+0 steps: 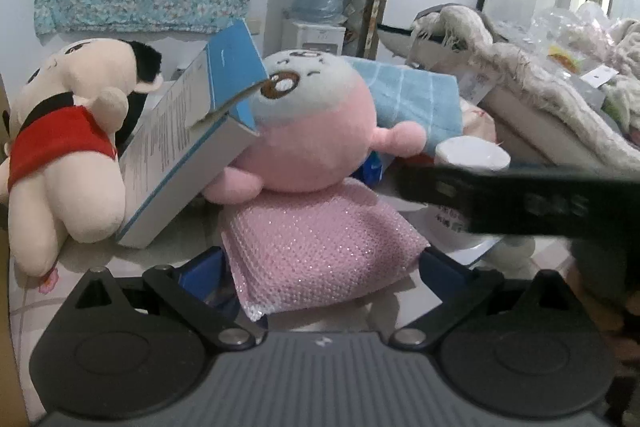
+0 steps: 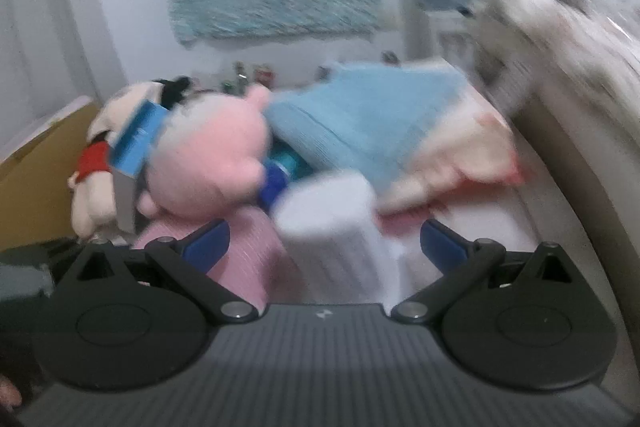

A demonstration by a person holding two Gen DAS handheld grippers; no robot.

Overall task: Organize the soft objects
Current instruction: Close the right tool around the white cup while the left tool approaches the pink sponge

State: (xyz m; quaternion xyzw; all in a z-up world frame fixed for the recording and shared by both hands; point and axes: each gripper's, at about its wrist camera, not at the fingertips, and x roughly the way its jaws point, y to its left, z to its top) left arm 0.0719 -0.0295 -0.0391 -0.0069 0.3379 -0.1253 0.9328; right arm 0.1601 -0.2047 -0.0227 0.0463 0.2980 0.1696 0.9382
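A pink sparkly sponge pad (image 1: 320, 247) lies on the table between the spread fingers of my left gripper (image 1: 322, 263), which is open. Resting on the pad's far end is a round pink and grey plush (image 1: 312, 131). A plush doll in a red shirt (image 1: 60, 155) sits at the left. My right gripper (image 2: 324, 243) is open too, with a white cup (image 2: 332, 227) standing between its fingers; this view is motion-blurred. The pink plush (image 2: 208, 163) and the pad (image 2: 248, 251) are to its left. The right gripper's black body (image 1: 520, 199) crosses the left wrist view.
A blue and white carton (image 1: 188, 155) leans between the doll and the pink plush. A light blue towel (image 1: 412, 95) lies behind, over a pink and white cloth (image 2: 460, 151). A blue bottle (image 2: 276, 183) is beside the cup. A frayed blanket (image 1: 520, 67) drapes at right.
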